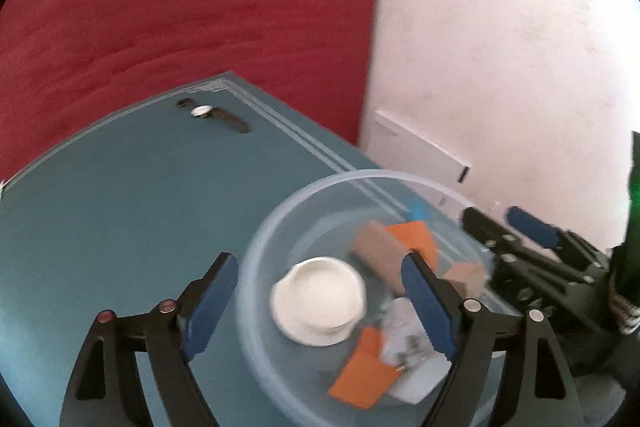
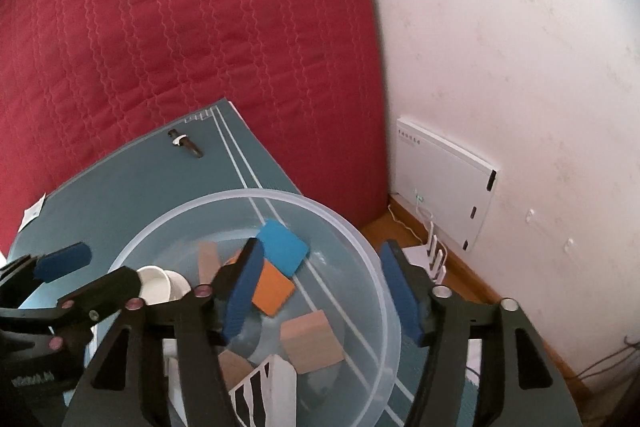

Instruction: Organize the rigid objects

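Note:
A clear plastic bowl [image 1: 360,174] [image 2: 240,193] stands on a teal mat [image 1: 120,211] [image 2: 132,183]. Inside lie orange blocks [image 1: 360,375] [image 2: 274,293], a blue block [image 2: 282,251], wooden blocks [image 1: 378,253] [image 2: 312,343], a white round cap [image 1: 318,301] [image 2: 160,287] and a white plug-like piece [image 1: 412,351]. My left gripper [image 1: 318,307] [image 2: 92,273] is open and straddles the bowl's left rim, with the cap below the gap. The right gripper [image 2: 322,293] [image 1: 504,227] is open astride the bowl's right rim. A wristwatch [image 1: 212,115] [image 2: 185,143] lies at the mat's far corner.
A red quilted cover [image 1: 180,7] [image 2: 180,27] lies behind and left of the mat. At the right a white wall [image 2: 520,67] carries a white box [image 2: 444,179]. Below it are a white router with antennas [image 2: 434,255] and a wooden floor [image 2: 472,283].

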The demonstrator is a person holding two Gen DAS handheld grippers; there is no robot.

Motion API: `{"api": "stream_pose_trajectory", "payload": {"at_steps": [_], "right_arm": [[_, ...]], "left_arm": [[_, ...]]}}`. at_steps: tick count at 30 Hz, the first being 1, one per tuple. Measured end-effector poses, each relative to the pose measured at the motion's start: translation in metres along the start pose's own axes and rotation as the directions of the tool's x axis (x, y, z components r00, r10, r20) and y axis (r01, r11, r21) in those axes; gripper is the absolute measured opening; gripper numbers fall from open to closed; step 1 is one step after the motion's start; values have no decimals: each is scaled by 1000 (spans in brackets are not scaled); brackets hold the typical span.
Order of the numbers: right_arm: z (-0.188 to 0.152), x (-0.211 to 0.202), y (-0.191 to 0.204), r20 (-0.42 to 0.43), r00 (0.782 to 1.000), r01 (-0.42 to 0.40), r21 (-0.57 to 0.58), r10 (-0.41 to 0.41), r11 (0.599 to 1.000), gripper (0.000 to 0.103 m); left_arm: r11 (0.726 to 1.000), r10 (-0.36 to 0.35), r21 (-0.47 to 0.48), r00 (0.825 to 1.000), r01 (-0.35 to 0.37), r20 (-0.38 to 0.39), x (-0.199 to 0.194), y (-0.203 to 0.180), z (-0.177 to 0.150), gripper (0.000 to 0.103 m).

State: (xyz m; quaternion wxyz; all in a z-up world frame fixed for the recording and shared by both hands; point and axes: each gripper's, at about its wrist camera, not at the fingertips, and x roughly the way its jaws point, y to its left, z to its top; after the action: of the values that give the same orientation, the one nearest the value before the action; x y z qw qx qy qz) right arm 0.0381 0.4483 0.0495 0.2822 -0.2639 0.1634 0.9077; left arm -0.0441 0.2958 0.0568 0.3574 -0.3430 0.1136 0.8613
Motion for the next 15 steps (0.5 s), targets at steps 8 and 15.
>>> {"api": "stream_pose_trajectory", "payload": {"at_steps": [8,15], "right_arm": [[0,4,-2,-5,1000,-23,11,23,1000,84],[-4,6,-2,-70,991,-117,15,118,993,86]], "left_arm": [[990,142,-23,989,-141,38,-14,13,-10,102],[985,170,-29,985,-169,20,-16,16,-17,102]]}}
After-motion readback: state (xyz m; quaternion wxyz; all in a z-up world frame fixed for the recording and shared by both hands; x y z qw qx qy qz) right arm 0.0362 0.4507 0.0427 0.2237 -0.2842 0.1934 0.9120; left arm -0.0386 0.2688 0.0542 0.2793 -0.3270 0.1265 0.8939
